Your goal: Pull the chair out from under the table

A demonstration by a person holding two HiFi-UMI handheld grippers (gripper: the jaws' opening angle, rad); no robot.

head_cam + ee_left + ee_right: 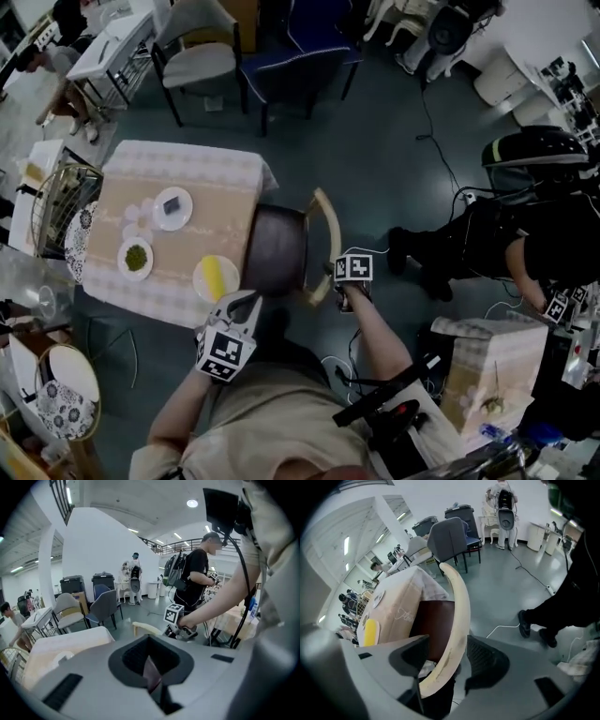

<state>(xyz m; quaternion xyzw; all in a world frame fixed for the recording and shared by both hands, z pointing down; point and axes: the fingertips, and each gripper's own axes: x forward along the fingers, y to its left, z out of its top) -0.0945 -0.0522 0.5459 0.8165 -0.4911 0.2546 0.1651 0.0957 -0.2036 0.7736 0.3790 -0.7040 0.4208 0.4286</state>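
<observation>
The dark floor (394,150) held spare chairs (199,62) (one grey, one blue); white walls (93,545) rose beneath round ceiling lights (191,503).

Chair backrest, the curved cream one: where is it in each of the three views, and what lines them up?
Head view: the backrest curves right of centre, beside the dark seat, the right gripper at its lower end.
Left gripper view: a short cream strip near centre.
Right gripper view: a long arc through the middle, running down between the tongs.
Shared landmark: the cloth-covered table, left of the backrest in all three.
</observation>
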